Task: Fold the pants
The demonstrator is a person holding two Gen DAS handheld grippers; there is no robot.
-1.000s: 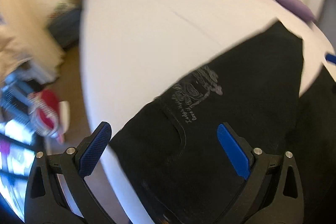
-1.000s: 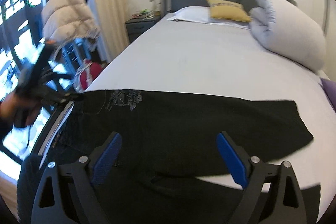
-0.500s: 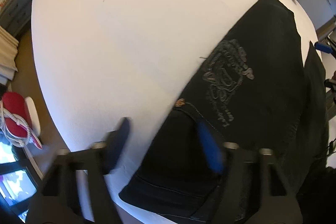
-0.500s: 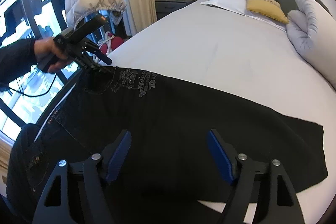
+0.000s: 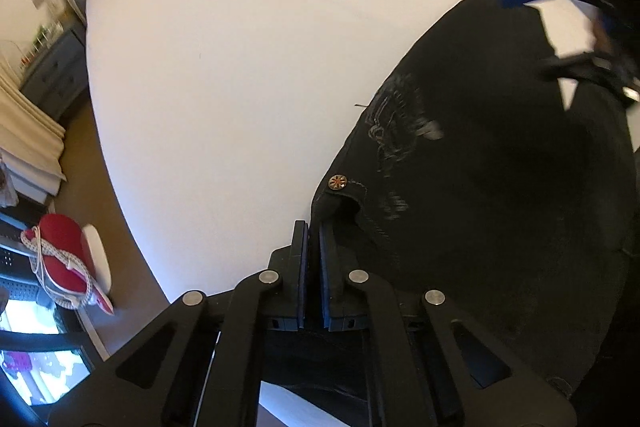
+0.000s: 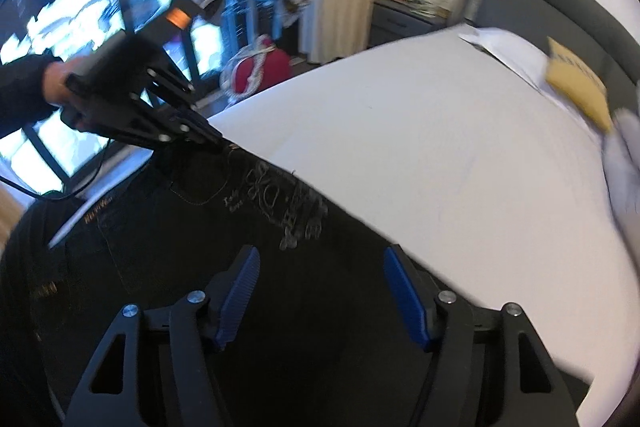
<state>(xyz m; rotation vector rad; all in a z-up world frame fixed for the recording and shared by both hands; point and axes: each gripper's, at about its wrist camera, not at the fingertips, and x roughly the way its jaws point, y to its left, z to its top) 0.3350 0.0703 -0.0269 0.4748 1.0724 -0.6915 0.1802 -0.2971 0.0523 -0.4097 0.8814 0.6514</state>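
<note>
Both grippers have shifted since a moment ago: the left gripper (image 5: 313,247), wide apart then, has now snapped together at the waist corner of the black pants (image 5: 480,195), just below the little brass rivet (image 5: 338,182). Its pads meet on the fabric edge beside the pocket opening, a sensible place to pinch, since the thick waistband gives something firm to lift. The pants lie spread across the near end of the white bed (image 5: 240,75), with the printed emblem (image 6: 288,211) further along the leg from that rivet. The right gripper (image 6: 320,291) hovers over the dark cloth on the far side of the emblem from the rivet, its jaws closing but still apart, with nothing pinched yet. I'd guess it wants a second hold so both can carry the fabric over together.
</note>
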